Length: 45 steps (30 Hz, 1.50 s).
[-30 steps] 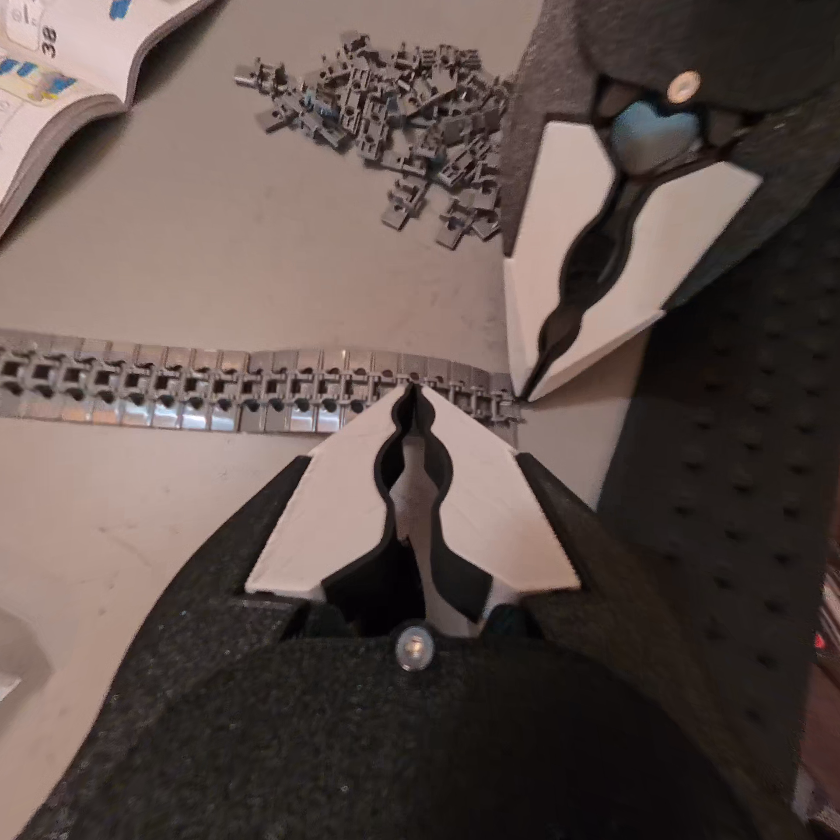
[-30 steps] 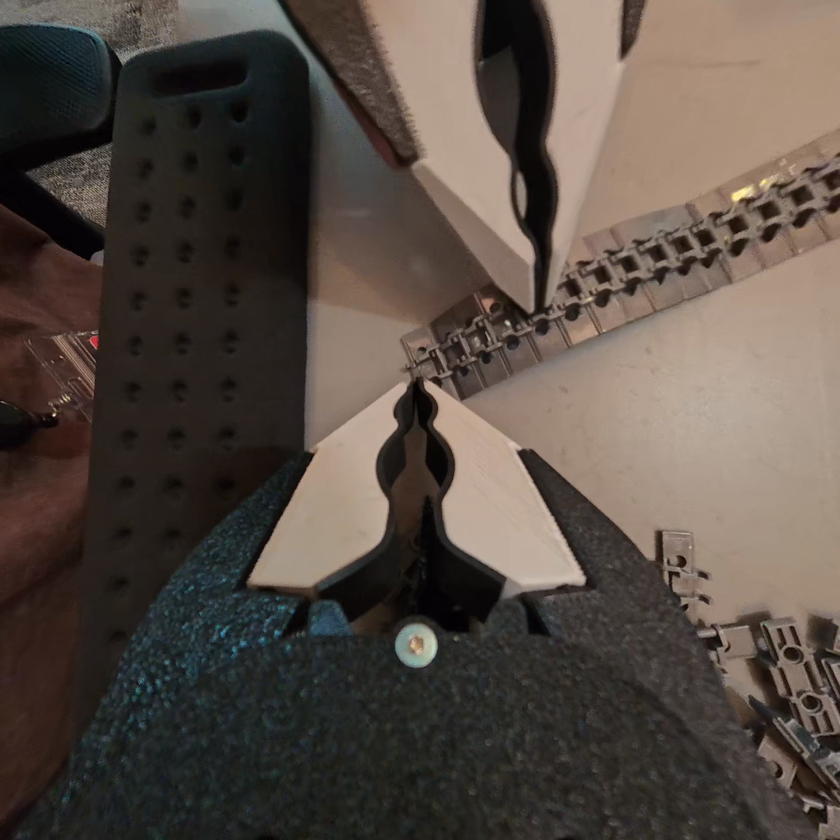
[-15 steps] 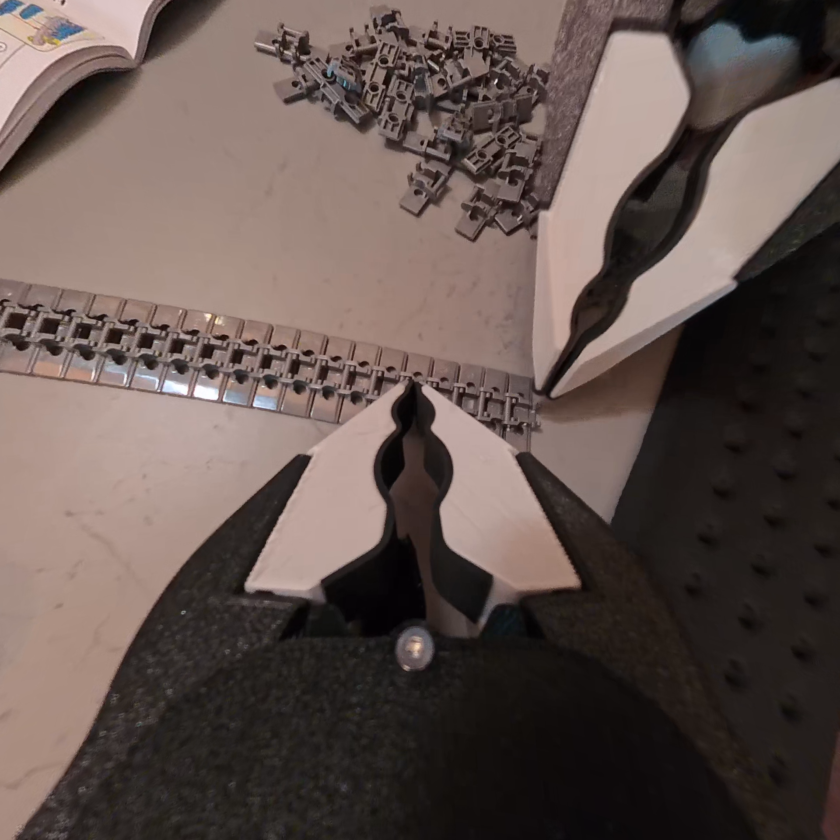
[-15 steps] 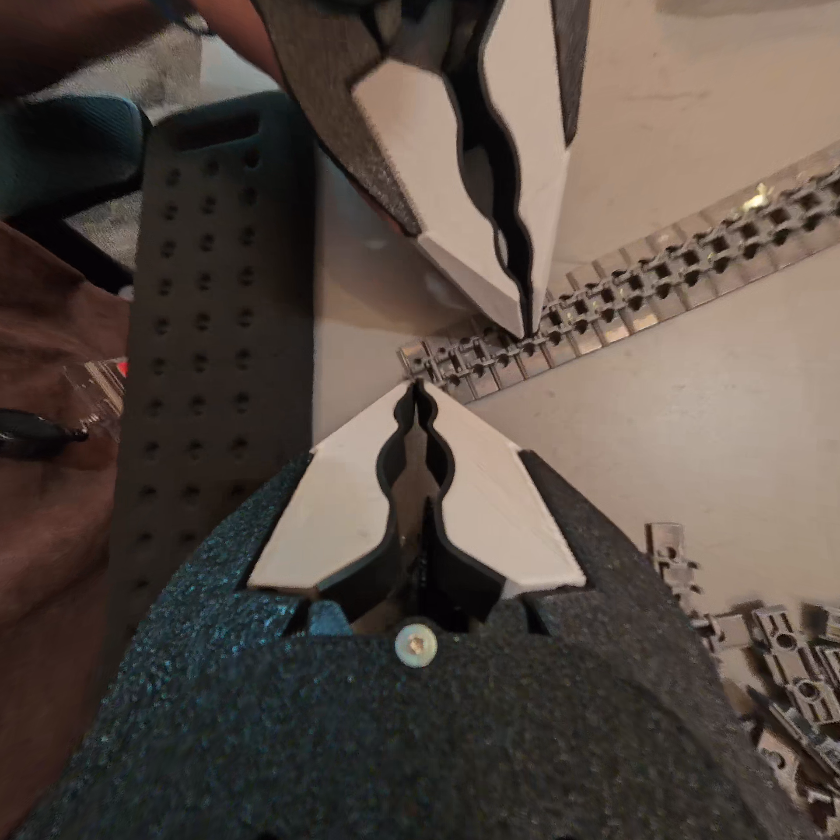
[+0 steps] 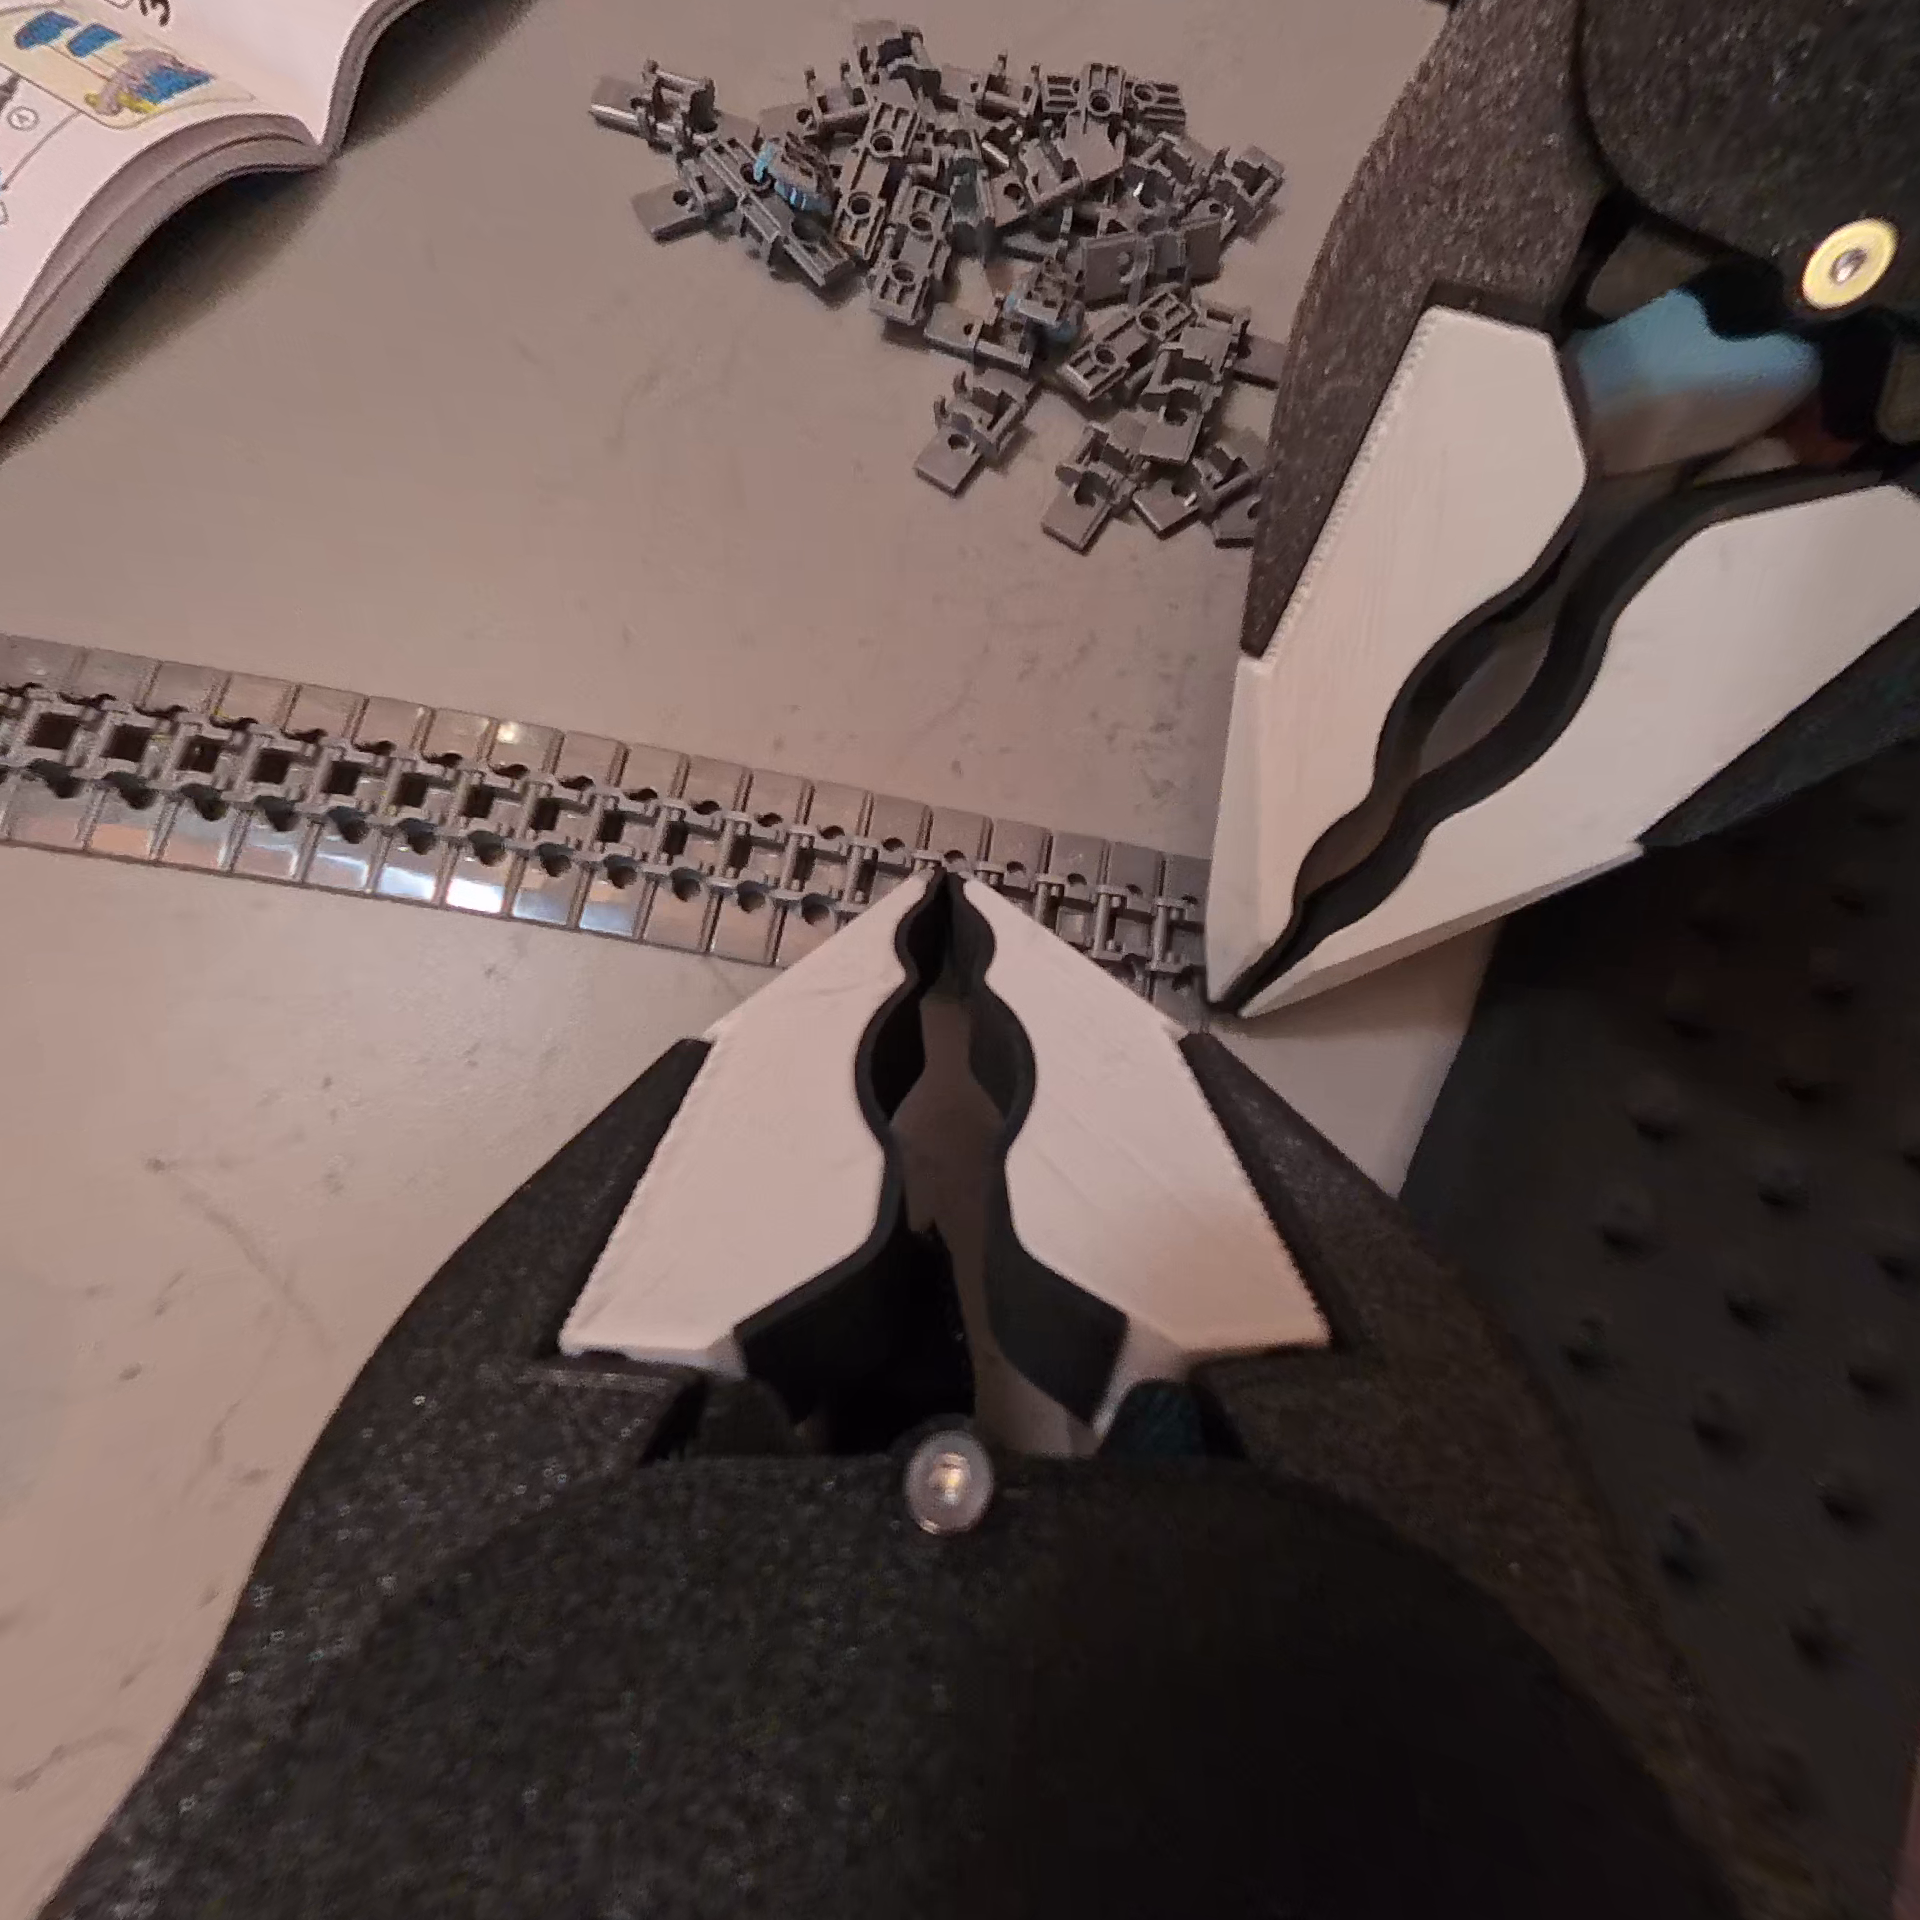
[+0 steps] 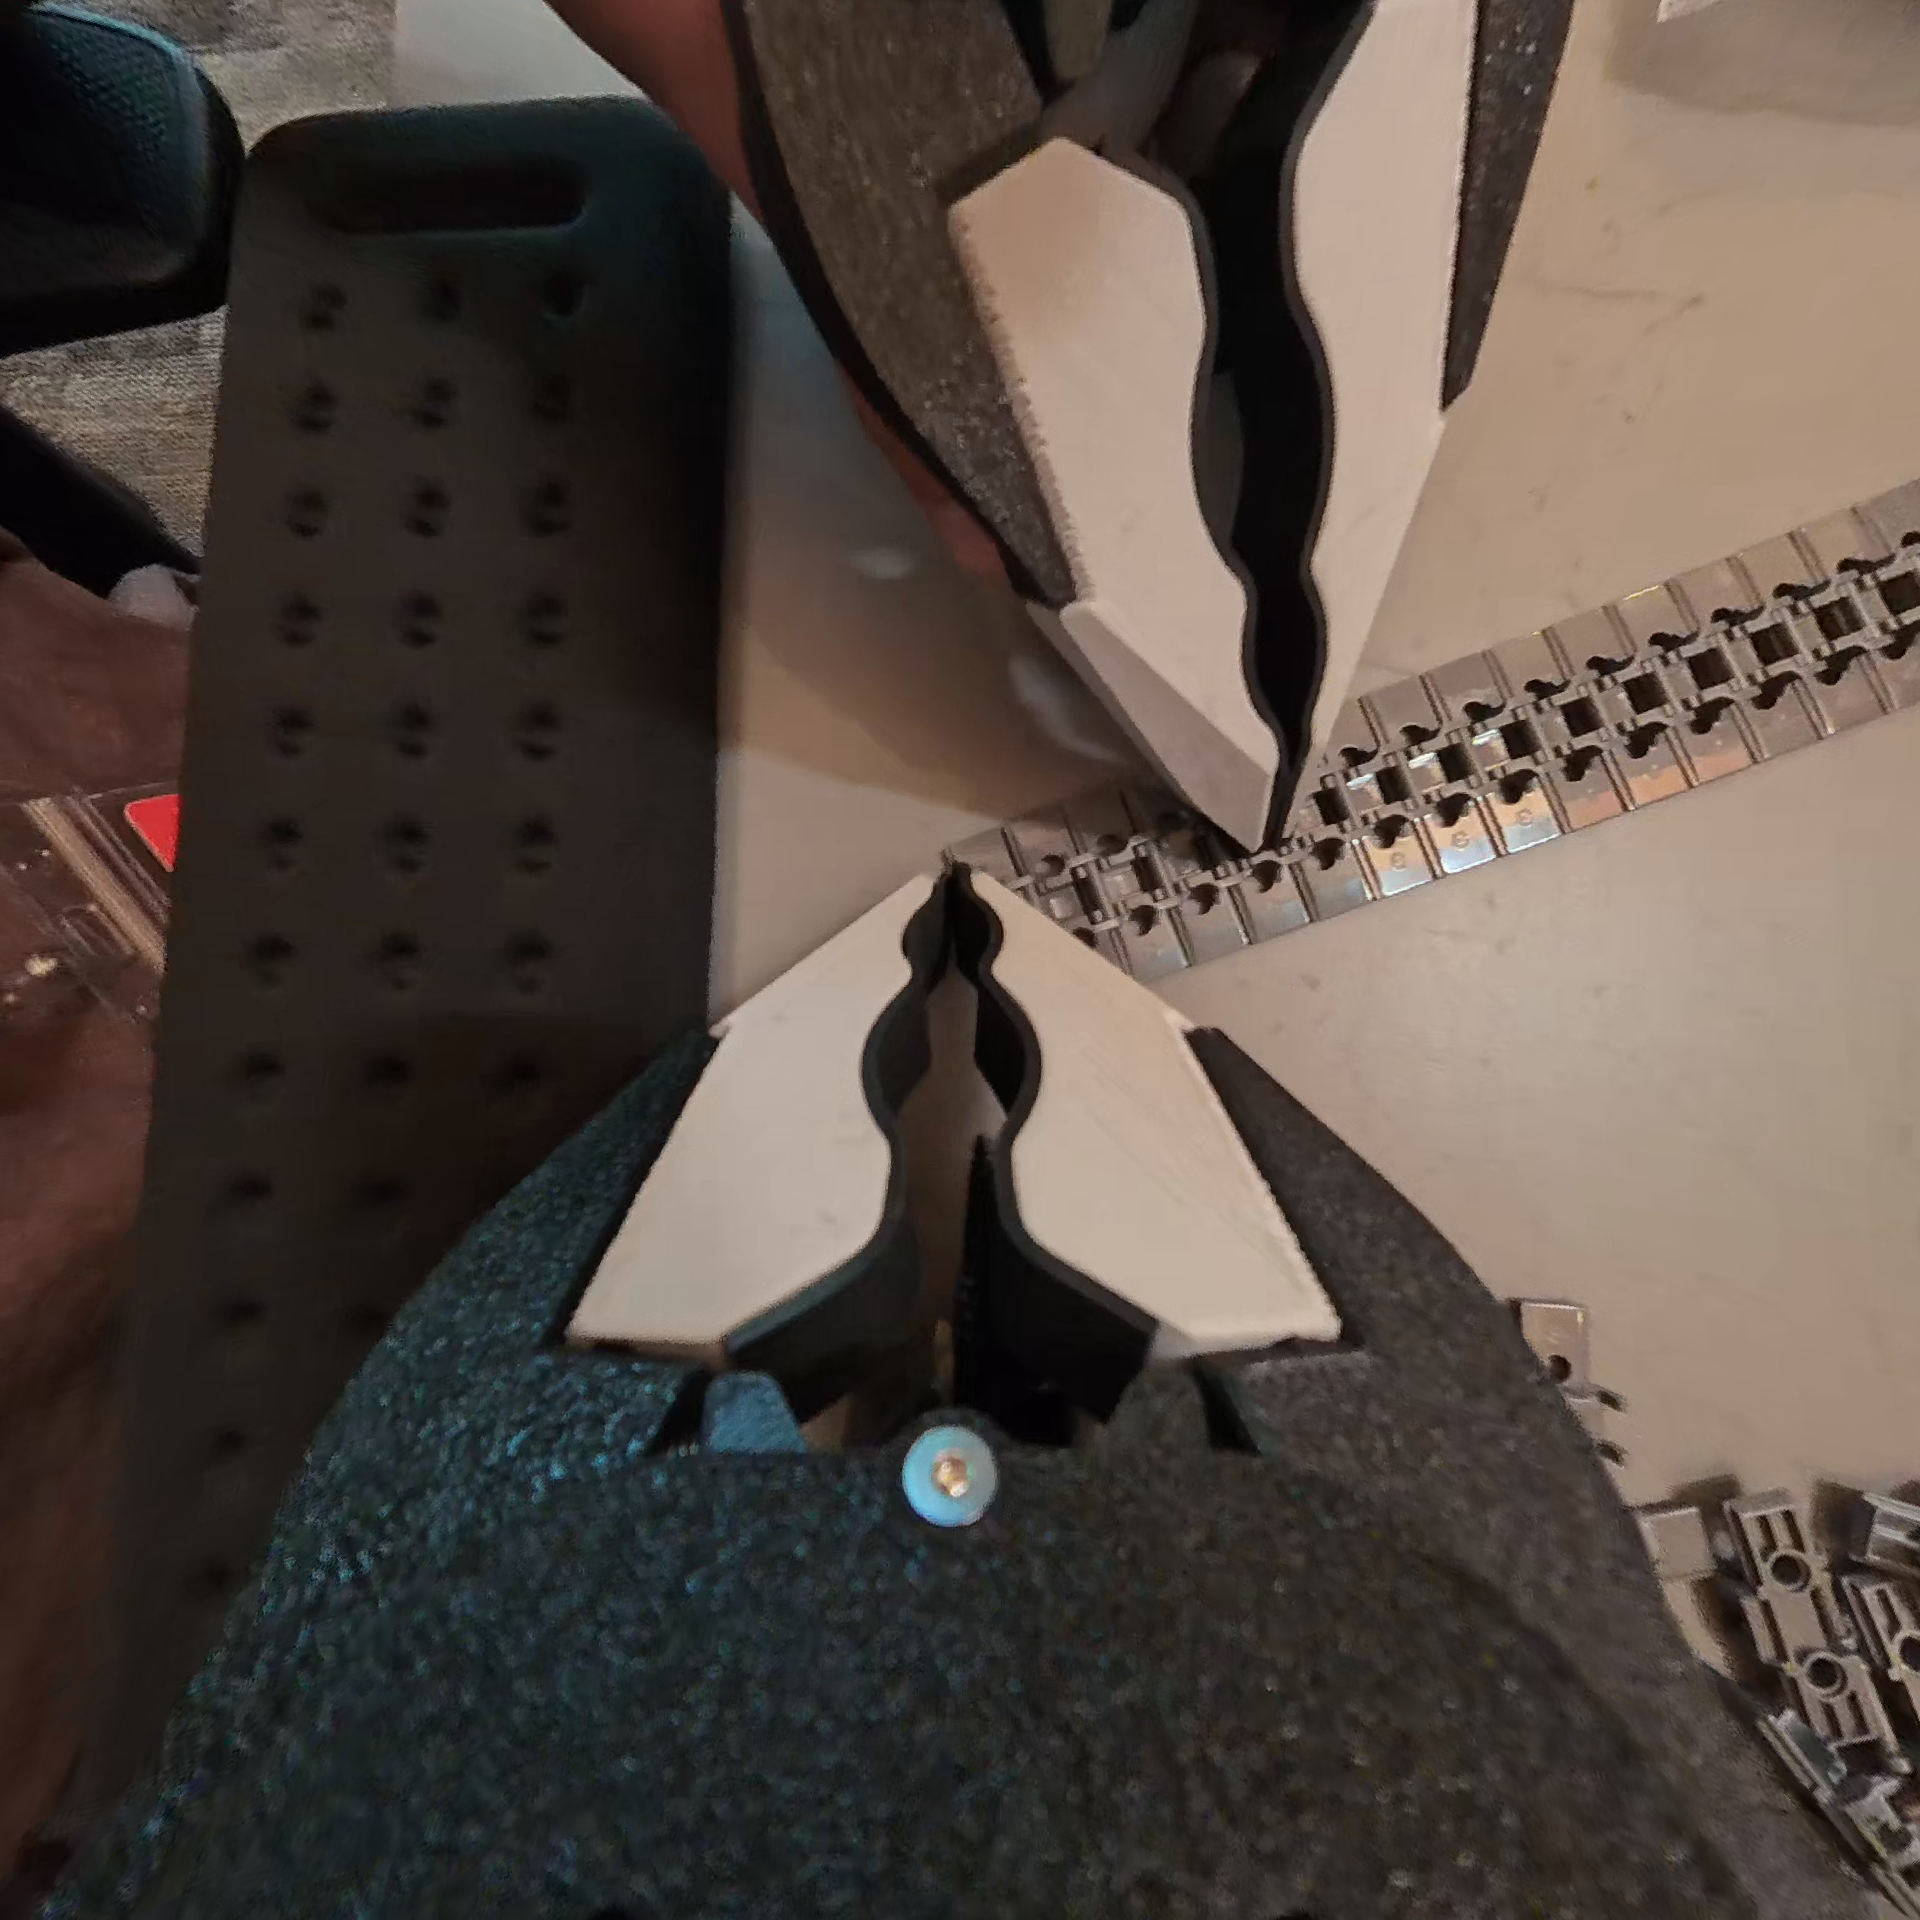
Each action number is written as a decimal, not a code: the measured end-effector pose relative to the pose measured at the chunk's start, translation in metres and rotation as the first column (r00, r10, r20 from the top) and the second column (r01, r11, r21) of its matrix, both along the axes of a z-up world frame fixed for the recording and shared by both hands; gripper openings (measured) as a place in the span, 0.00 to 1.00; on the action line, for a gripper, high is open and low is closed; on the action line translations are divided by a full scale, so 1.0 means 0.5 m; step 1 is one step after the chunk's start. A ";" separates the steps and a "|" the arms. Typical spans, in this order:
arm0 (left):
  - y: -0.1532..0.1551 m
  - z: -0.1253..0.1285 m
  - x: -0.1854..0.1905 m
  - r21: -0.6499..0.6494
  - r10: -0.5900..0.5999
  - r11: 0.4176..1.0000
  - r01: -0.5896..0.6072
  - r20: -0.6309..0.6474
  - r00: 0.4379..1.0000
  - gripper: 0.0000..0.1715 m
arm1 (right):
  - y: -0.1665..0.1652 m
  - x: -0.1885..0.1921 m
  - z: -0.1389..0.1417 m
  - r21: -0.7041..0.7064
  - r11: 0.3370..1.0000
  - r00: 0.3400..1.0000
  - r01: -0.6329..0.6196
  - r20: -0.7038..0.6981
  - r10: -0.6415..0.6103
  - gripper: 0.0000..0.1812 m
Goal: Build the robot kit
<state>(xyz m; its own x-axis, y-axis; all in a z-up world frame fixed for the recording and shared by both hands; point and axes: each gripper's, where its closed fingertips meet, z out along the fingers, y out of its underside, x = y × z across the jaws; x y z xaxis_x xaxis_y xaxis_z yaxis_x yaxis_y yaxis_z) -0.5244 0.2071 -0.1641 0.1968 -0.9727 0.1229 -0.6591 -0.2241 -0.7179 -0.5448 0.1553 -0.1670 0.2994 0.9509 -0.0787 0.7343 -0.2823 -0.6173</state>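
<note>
Grey track lies flat on the table. Left gripper, clenched and empty, presses its top; right gripper, clenched, touches its end. Loose links lie beyond.

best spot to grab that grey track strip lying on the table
Grip the track strip at its free end, from above, jaws across its width. It lies flat, long and narrow, and its hinged links look floppy; both grippers already sit there.
</note>
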 end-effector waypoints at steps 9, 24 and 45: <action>-0.007 0.000 -0.001 0.017 0.020 1.000 -0.020 0.003 1.000 0.00 | 0.011 0.036 0.011 -0.036 0.998 0.998 0.053 -0.032 -0.054 0.00; 0.072 0.087 -0.030 0.079 0.040 0.995 -0.056 0.183 0.982 0.00 | 0.124 0.071 0.096 0.057 0.995 0.990 0.080 -0.124 -0.073 0.06; 0.311 0.220 -0.075 0.373 0.041 0.860 -0.349 0.630 0.775 0.00 | 0.482 0.034 0.029 0.066 0.940 0.937 0.335 -0.124 -0.325 0.00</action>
